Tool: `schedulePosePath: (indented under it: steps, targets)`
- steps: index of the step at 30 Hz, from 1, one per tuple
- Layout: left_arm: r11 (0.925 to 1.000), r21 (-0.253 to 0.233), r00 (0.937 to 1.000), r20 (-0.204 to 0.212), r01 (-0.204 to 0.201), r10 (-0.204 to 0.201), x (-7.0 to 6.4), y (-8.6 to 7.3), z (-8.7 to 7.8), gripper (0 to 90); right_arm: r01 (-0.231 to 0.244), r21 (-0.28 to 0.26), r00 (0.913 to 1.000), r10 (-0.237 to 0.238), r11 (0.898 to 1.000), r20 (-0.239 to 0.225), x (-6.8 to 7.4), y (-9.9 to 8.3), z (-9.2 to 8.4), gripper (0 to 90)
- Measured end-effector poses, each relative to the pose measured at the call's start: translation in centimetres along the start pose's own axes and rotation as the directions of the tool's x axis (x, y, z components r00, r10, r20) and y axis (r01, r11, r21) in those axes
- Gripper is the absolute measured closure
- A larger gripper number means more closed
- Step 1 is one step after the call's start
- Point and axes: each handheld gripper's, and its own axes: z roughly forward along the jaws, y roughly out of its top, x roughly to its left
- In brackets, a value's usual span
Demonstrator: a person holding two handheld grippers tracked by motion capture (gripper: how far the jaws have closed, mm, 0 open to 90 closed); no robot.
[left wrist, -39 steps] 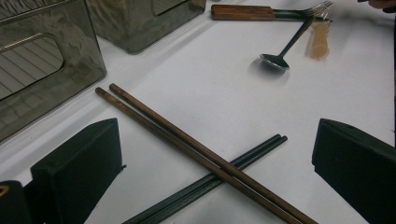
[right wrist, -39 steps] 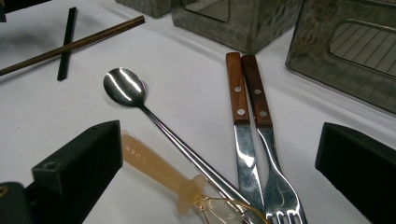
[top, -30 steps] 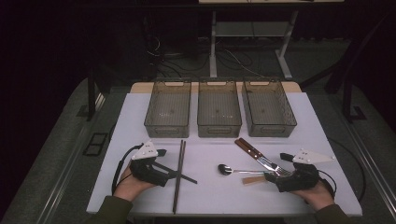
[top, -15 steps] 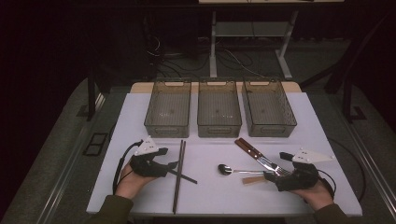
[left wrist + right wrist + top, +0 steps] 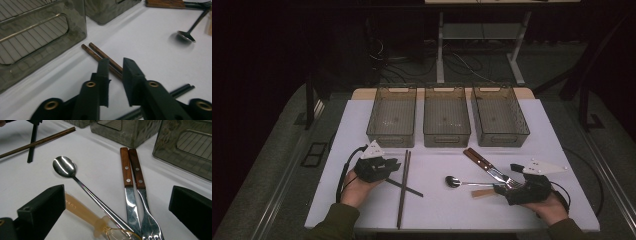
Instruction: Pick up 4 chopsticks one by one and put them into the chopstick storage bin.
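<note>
while our left gripper has just been narrowing its fingers around the brown chopsticks on the counter, not clearly clamped, our right gripper stays released over the spoon; three smoky bins look empty.

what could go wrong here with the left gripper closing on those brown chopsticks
The left gripper, whose jaws have just been closing, straddles the brown chopsticks with gaps at both pads, so it may pinch only one stick. A pair of black chopsticks lies crossed under the brown pair and could get dragged or knocked on lifting. The left bin stands close beyond the stick tips, so a swing could bump it.
</note>
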Motion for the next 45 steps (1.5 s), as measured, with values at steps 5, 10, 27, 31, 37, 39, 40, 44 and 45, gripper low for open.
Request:
schedulePosePath:
  steps: [5,10,27,31,37,39,40,44,45]
  targets:
    - [0.9999,-0.010,0.9999,-0.014,0.005,-0.005,0.4,0.6,0.5,88.3,-0.007,0.003,1.0000,0.007,1.000,0.002,0.0,0.0,0.0,0.4]
    - [1.0000,0.008,0.9997,-0.025,0.002,-0.001,0.7,1.0,1.3,89.8,-0.010,0.003,0.9999,0.010,1.000,0.006,0.0,0.0,0.0,0.5]
    - [0.9983,0.055,0.9965,-0.082,0.020,-0.016,1.4,2.5,4.3,90.0,-0.015,-0.004,0.9998,0.015,1.000,0.016,-0.1,-0.1,-0.1,0.5]
    - [0.9972,0.073,0.9954,-0.096,0.017,-0.010,1.6,2.7,4.9,90.0,-0.016,-0.005,0.9997,0.016,1.000,0.018,-0.1,-0.1,-0.1,0.5]
    - [0.9948,0.101,0.9923,-0.124,0.012,0.000,1.8,2.8,5.9,90.0,-0.013,-0.008,0.9997,0.014,1.000,0.018,-0.1,-0.1,-0.2,0.5]
    - [0.9939,0.110,0.9914,-0.130,0.006,0.008,1.9,2.6,5.9,90.0,-0.014,-0.011,0.9997,0.014,1.000,0.019,-0.1,-0.1,-0.2,0.5]
    - [0.9938,0.111,0.9910,-0.133,0.008,0.007,1.9,2.6,5.9,90.0,-0.015,-0.011,0.9997,0.015,1.000,0.018,-0.1,-0.1,-0.2,0.5]
    - [0.9931,0.117,0.9918,-0.128,0.007,0.008,2.0,2.5,6.0,90.0,-0.013,-0.009,0.9998,0.014,1.000,0.013,0.0,-0.1,-0.2,0.5]
    - [0.9928,0.119,0.9922,-0.124,0.007,0.008,1.9,2.5,6.1,90.0,-0.013,-0.009,0.9998,0.013,1.000,0.012,0.0,-0.1,-0.2,0.5]
